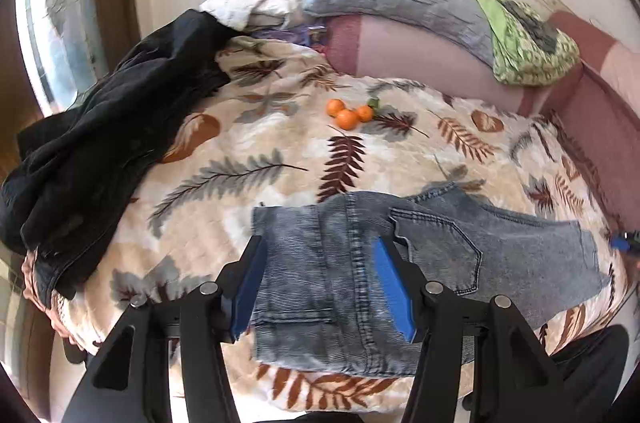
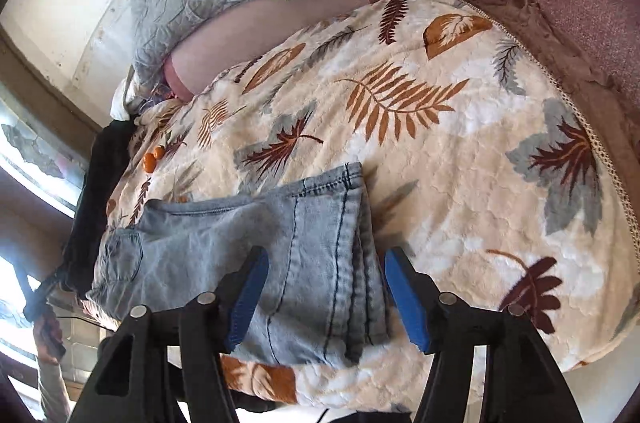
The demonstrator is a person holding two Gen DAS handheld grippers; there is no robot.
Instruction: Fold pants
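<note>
The folded blue jeans [image 1: 360, 271] were found lying flat on the leaf-patterned blanket [image 1: 256, 159] near its front edge. The left gripper [image 1: 320, 287] and right gripper [image 2: 324, 297] were held above them, jaws spread, nothing pinched. 3 oranges [image 1: 348, 113] were noted well apart.

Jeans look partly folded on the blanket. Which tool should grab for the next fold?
Probably the right tool: open, it straddles the stacked leg hems of the jeans, an edge easily lifted. The left tool, also open, hovers over the flat waist and pocket area, better for pinning.
</note>
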